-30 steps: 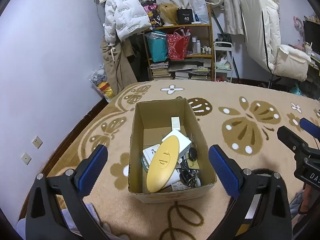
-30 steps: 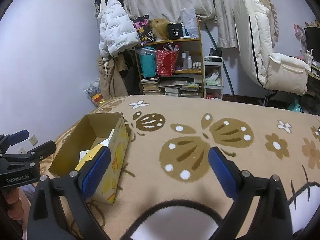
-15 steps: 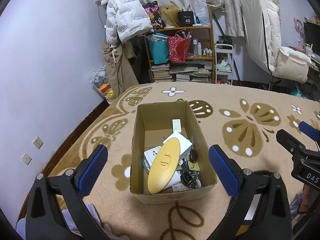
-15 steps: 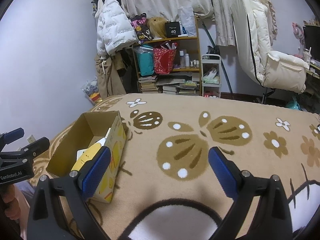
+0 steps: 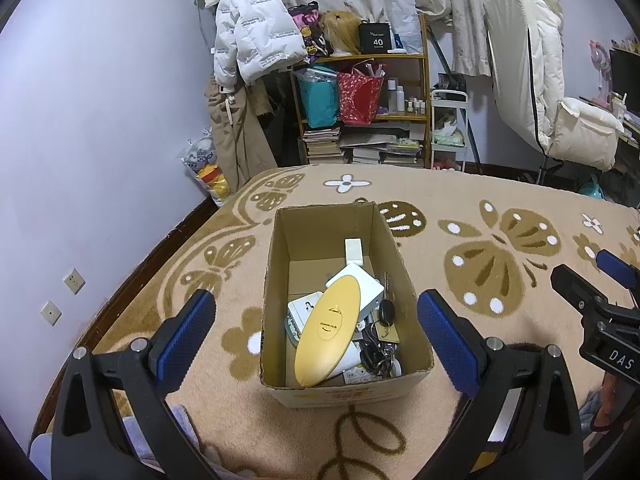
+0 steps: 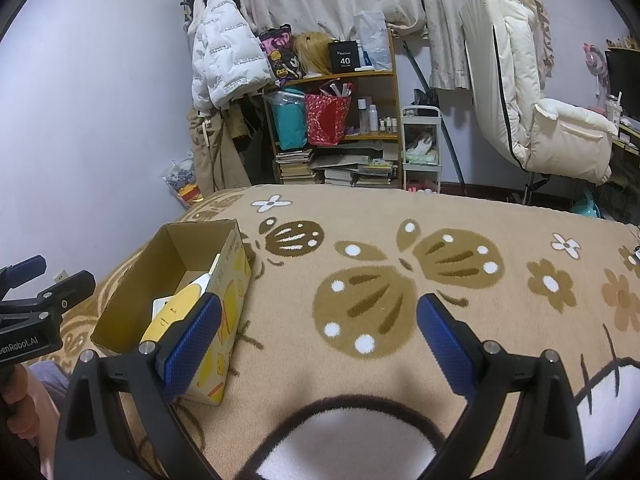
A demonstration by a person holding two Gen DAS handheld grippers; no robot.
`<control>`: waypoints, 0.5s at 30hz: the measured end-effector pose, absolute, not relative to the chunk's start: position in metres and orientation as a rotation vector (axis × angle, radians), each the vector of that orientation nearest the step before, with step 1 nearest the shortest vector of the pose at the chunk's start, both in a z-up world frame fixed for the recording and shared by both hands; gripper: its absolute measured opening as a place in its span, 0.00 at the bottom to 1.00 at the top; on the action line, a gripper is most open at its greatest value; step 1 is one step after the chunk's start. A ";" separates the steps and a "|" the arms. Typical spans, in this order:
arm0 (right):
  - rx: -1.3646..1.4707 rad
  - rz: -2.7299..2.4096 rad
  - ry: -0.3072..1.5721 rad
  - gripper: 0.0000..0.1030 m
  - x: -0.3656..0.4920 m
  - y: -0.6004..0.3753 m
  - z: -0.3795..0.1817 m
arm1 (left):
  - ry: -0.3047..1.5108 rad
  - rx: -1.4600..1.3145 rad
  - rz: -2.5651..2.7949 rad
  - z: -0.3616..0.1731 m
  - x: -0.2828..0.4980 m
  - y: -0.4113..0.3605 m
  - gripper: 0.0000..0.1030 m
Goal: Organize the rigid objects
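Rigid objects: a yellow oval case (image 5: 328, 330), a white box (image 5: 360, 286), a small white block (image 5: 353, 249), a white adapter-like piece (image 5: 303, 307) and a bunch of keys (image 5: 380, 338) are seen piled inside the cardboard box (image 5: 280, 264).
Box position: the cardboard box is set upright on the patterned blanket (image 6: 400, 240) of a bed, near its left edge; no loose item is seen on the blanket around it.
Left tool (image 5: 316, 334): its fingers are held wide apart above the near end of the box, and nothing is gripped.
Right tool (image 6: 318, 338): its fingers are also spread wide, with nothing between them; it is pointed at bare blanket to the right of the box.
Stage: the scene would be matched equally by items already gathered into the box and by items waiting to be taken out and sorted.
Risk, pile: the yellow oval case is leaned across other pieces, so it could slide or tip if a neighbour were disturbed.
Risk, keys: the tangled bunch could be snagged and dragged along with another item.
Risk, surface: the soft blanket could let the box be shoved or tilted by a tool.
Hidden: the box floor under the pile is covered; small printed items at the near wall cannot be identified.
Cut off: most of the right tool is lost at the frame edge in the left view.
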State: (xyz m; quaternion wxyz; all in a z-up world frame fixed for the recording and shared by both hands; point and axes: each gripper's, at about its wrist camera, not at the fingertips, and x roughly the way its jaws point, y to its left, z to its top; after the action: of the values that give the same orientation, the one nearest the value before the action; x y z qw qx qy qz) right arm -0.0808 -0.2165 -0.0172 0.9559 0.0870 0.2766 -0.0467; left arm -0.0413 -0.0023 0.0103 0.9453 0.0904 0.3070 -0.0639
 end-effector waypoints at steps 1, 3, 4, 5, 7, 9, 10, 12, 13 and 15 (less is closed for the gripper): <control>0.175 -0.095 0.564 1.00 -0.081 -0.217 -0.018 | 0.625 0.185 -0.130 0.010 -0.041 -0.002 0.97; 0.173 -0.094 0.565 1.00 -0.082 -0.218 -0.020 | 0.626 0.183 -0.132 0.010 -0.041 -0.002 0.97; 0.171 -0.094 0.566 1.00 -0.083 -0.218 -0.020 | 0.627 0.184 -0.132 0.010 -0.041 -0.003 0.97; 0.170 -0.095 0.565 1.00 -0.083 -0.218 -0.021 | 0.627 0.185 -0.132 0.010 -0.041 -0.003 0.97; 0.172 -0.095 0.566 1.00 -0.083 -0.218 -0.021 | 0.626 0.184 -0.132 0.010 -0.041 -0.003 0.97; 0.174 -0.095 0.566 1.00 -0.083 -0.218 -0.021 | 0.626 0.183 -0.130 0.010 -0.041 -0.003 0.97; 0.175 -0.096 0.566 1.00 -0.083 -0.217 -0.021 | 0.626 0.182 -0.131 0.010 -0.041 -0.003 0.97; 0.174 -0.096 0.566 1.00 -0.083 -0.217 -0.021 | 0.627 0.183 -0.130 0.010 -0.041 -0.003 0.97; 0.176 -0.097 0.567 1.00 -0.084 -0.219 -0.023 | 0.628 0.183 -0.130 0.009 -0.041 -0.003 0.97; 0.175 -0.096 0.568 1.00 -0.084 -0.219 -0.023 | 0.627 0.184 -0.131 0.009 -0.042 -0.003 0.97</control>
State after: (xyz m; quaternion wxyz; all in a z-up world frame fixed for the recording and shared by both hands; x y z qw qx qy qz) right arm -0.0839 -0.2190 -0.0229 0.9551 0.0862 0.2795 -0.0475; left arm -0.0415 -0.0030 0.0090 0.9450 0.0903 0.3077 -0.0643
